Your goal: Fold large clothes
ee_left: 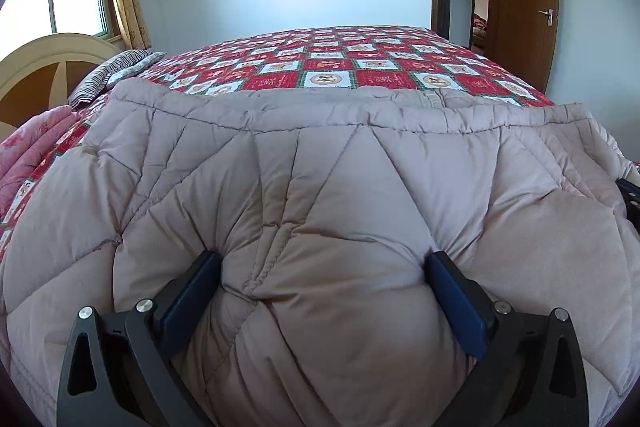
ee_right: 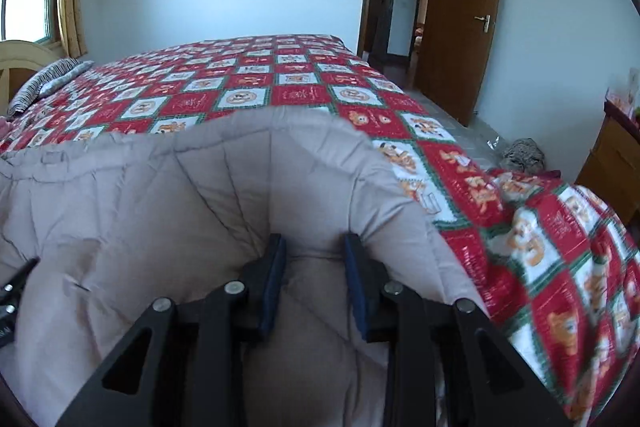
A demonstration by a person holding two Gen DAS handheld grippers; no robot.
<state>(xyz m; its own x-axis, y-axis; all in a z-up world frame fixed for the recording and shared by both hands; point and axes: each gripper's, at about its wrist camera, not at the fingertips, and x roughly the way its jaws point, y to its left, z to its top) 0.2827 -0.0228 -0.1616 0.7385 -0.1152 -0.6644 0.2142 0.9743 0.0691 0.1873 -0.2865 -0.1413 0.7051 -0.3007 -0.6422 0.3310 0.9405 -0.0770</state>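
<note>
A large beige quilted padded coat (ee_left: pixel 320 167) lies on the near part of the bed; it also fills the near left of the right wrist view (ee_right: pixel 160 195). My left gripper (ee_left: pixel 324 263) has its jaws wide apart, with a thick bulge of the coat pressed between the blue pads (ee_left: pixel 456 299). My right gripper (ee_right: pixel 314 247) has its jaws closer together, clamped on a fold of the coat near its right edge. The other gripper's black body shows at the right edge of the left wrist view (ee_left: pixel 630 199) and at the left edge of the right wrist view (ee_right: pixel 10 299).
The bed carries a red, white and green patterned bedspread (ee_right: pixel 260 87). A striped pillow (ee_left: pixel 116 71) and wooden headboard (ee_left: pixel 44 63) are at the far left, pink bedding (ee_left: pixel 32 143) beside them. An open brown door (ee_right: pixel 456 19) and a wooden cabinet (ee_right: pixel 612 155) are at the right.
</note>
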